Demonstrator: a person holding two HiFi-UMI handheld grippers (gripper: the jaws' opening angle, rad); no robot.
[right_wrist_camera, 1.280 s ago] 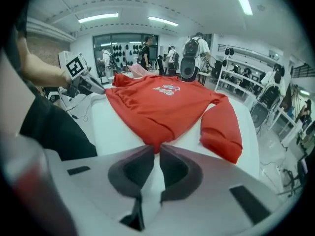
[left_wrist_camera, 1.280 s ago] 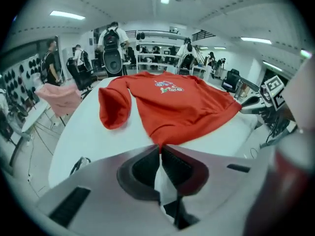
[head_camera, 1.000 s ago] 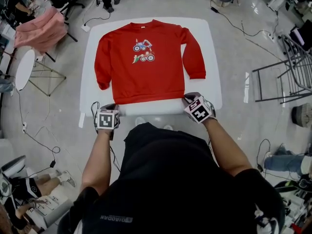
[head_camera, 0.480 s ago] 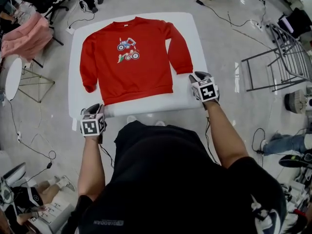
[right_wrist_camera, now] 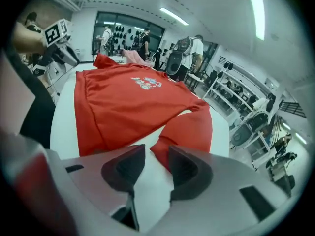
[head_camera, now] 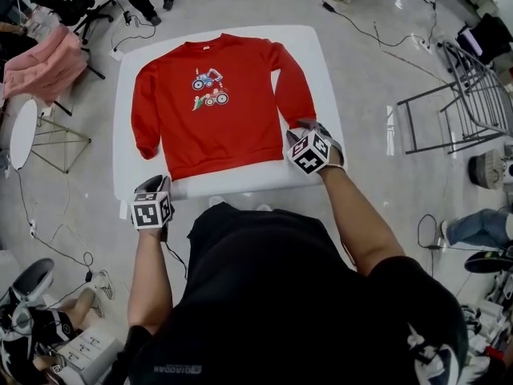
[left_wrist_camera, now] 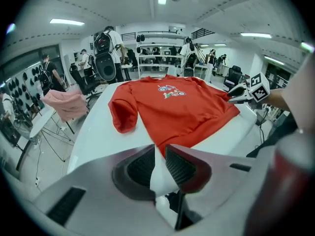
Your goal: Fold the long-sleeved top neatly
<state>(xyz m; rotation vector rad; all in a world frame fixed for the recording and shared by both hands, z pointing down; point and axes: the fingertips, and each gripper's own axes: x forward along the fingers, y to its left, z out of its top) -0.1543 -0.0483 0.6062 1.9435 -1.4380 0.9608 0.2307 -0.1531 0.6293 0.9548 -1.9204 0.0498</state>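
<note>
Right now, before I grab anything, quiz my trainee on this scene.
1. True or false: the red top lies spread flat on the white table.
2. Which part of it is nearest the right gripper: A collar, B sleeve cuff, C print?
3. Fill in: the right gripper's jaws are ___.
Key: 1 true. 2 B. 3 open; they have just been opening, the sleeve cuff in the gap, unpinched.

left gripper: tilted downward, jaws slightly apart, just been opening, nothing between them | right gripper: tilted downward, jaws wider apart, just been opening further, pads pressing nothing; the red cuff seems to lie at the gap's mouth | left forearm, right forearm: both stretched forward
</note>
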